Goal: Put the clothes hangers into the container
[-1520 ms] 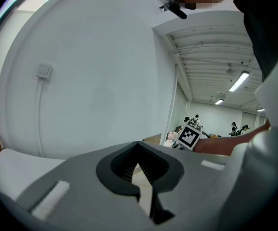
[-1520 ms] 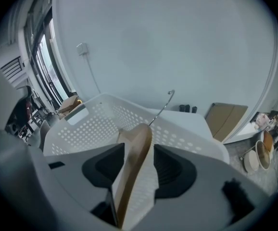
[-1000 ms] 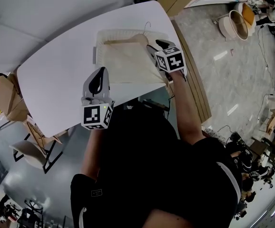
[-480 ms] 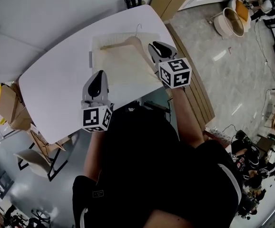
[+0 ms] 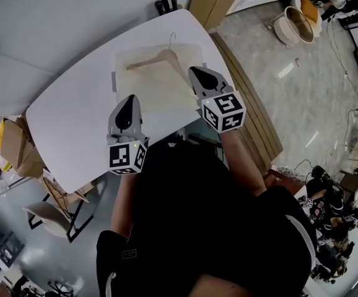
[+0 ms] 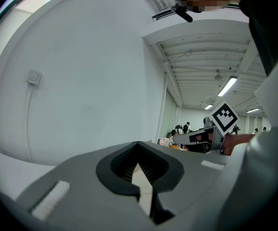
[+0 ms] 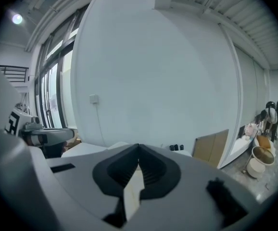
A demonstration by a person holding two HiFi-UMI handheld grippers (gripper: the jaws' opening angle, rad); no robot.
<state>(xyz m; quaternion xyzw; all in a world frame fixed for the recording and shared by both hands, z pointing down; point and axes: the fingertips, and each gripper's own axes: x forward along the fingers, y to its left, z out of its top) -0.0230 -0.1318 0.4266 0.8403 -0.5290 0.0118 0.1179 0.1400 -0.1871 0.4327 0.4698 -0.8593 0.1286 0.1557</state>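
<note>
A wooden clothes hanger [image 5: 160, 58] with a metal hook lies inside the pale rectangular container [image 5: 114, 79] on the white table [image 5: 74, 110]. My right gripper [image 5: 196, 73] hovers over the container's near right corner, apart from the hanger. Its jaws have just been closing and now stand shut with nothing between them [image 7: 139, 148]. My left gripper [image 5: 128, 102] hangs above the table's near edge, left of the container, shut and empty [image 6: 139, 146]. Each gripper view looks at a white wall and shows the other gripper off to the side.
Small dark bottles [image 5: 165, 5] stand at the table's far edge. Cardboard boards [image 5: 250, 104] lean along the table's right side. A paper bag [image 5: 15, 142] and a chair [image 5: 46, 218] are at the left. A round tub [image 5: 295, 23] sits on the floor far right.
My right gripper has lifted up and back from the hanger's right arm, leaving the hanger lying in the container. The left gripper has shifted only slightly.
</note>
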